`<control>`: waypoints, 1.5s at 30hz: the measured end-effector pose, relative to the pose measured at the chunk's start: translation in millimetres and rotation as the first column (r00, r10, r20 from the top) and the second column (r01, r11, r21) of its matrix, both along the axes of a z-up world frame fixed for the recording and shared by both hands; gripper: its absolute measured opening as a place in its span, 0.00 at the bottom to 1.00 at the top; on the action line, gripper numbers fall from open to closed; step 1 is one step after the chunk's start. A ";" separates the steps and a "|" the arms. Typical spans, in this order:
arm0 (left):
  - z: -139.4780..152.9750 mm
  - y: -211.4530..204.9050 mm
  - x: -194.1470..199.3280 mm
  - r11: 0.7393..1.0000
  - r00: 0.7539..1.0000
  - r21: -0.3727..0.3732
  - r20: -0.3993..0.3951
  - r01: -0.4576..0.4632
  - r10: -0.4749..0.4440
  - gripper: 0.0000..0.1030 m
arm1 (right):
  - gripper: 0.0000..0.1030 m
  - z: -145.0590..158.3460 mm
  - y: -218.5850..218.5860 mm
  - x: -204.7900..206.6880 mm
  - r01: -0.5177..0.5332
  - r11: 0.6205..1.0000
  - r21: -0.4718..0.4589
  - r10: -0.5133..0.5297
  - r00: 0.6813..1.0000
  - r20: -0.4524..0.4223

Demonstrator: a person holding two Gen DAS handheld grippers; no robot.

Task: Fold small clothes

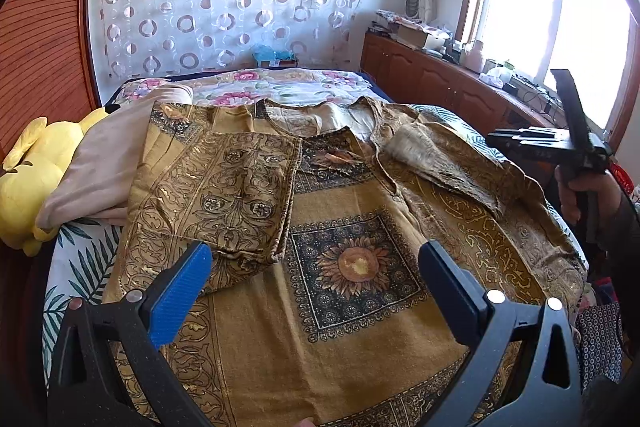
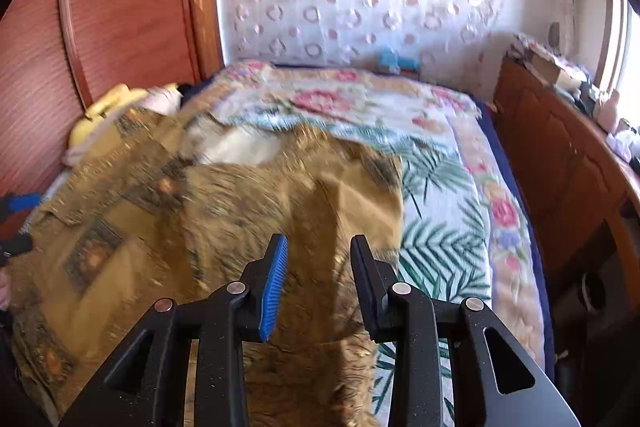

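Observation:
A mustard-gold shirt with black sunflower squares [image 1: 352, 267] lies flat on the bed, its left sleeve [image 1: 224, 191] folded in over the body. My left gripper [image 1: 314, 263] is wide open and empty, hovering over the shirt's lower front. My right gripper [image 2: 318, 259] has its jaws open with a gap, above the shirt's right side [image 2: 240, 211]; this view is motion-blurred. It also shows in the left wrist view [image 1: 576, 135] at the right, held by a hand above the shirt's right sleeve [image 1: 448, 163].
The bed has a palm-leaf sheet [image 2: 440, 239] and a floral quilt [image 1: 280, 87] at the far end. A yellow plush toy [image 1: 32, 183] and a pink cloth [image 1: 104, 163] lie at the left. A wooden cabinet [image 1: 440, 75] with clutter runs along the right under the window.

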State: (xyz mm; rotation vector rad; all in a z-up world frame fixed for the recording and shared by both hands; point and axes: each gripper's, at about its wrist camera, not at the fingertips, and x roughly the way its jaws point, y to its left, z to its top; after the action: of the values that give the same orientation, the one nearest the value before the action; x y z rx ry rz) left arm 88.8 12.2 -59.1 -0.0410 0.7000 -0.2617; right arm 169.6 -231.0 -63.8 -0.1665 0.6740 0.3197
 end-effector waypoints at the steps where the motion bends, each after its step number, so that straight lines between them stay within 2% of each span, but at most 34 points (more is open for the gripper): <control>1: -0.1 -0.1 -0.1 1.000 1.000 0.002 -0.001 0.001 -0.001 1.00 | 0.33 -5.7 3.3 6.6 0.002 1.000 -0.004 -0.003 1.000 -0.019; 9: 0.1 4.1 -1.1 1.000 1.000 0.006 -0.002 -0.007 0.007 1.00 | 0.33 -25.8 23.3 31.3 -0.021 1.000 0.009 0.022 0.996 -0.085; 19: -1.8 4.3 -1.2 1.000 1.000 0.005 -0.004 -0.005 0.005 1.00 | 0.33 -38.4 59.9 -1.8 -0.159 0.987 0.020 0.160 0.981 -0.112; 23: -1.2 6.0 -0.1 1.000 1.000 0.004 -0.006 -0.009 0.009 1.00 | 0.33 -46.3 67.8 -2.2 -0.171 0.985 -0.009 0.169 0.978 -0.120; 24: -1.2 6.5 -0.3 1.000 1.000 0.004 -0.006 -0.010 0.010 1.00 | 0.31 -49.1 69.5 -0.3 -0.174 0.985 -0.017 0.170 0.978 -0.124; 25: -1.3 6.6 0.0 1.000 1.000 0.005 -0.007 -0.011 0.011 1.00 | 0.24 -49.2 68.1 -0.1 -0.179 0.984 -0.021 0.175 0.976 -0.126; 26: -1.3 7.2 0.1 1.000 1.000 0.007 -0.007 -0.013 0.013 1.00 | 0.10 -49.8 69.8 0.3 -0.180 0.983 -0.033 0.175 0.977 -0.123; 29: -1.0 9.0 -0.3 1.000 1.000 0.005 -0.004 -0.016 0.016 1.00 | 0.06 -45.6 69.0 0.2 -0.195 0.981 0.014 0.196 0.974 -0.115; 34: -3.0 8.0 1.2 1.000 1.000 0.004 -0.009 -0.015 0.015 1.00 | 0.06 -36.0 64.6 -2.1 -0.215 0.973 0.084 0.223 0.969 -0.110; 36: -4.3 7.3 0.9 1.000 1.000 0.004 -0.011 -0.012 0.012 1.00 | 0.06 -34.1 62.7 0.1 -0.205 0.975 0.083 0.213 0.972 -0.102; 37: -4.6 7.2 0.8 1.000 1.000 0.005 -0.011 -0.011 0.011 1.00 | 0.07 -33.0 61.2 -2.4 -0.196 0.978 0.074 0.202 0.975 -0.094; 41: -3.1 7.4 3.7 1.000 1.000 0.014 -0.008 -0.007 0.007 1.00 | 0.34 -24.3 51.2 3.7 -0.168 0.983 0.068 0.173 0.982 -0.075; 45: -1.5 7.8 13.7 1.000 1.000 0.028 -0.005 -0.001 0.001 1.00 | 0.48 -12.5 33.2 17.9 -0.105 0.993 0.053 0.108 0.993 -0.043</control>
State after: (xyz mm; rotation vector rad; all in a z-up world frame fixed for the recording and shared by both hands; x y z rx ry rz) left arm 102.5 20.0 -60.5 -0.0158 0.7087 -0.2511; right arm 187.5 -197.7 -76.3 -0.1472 0.7028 0.4438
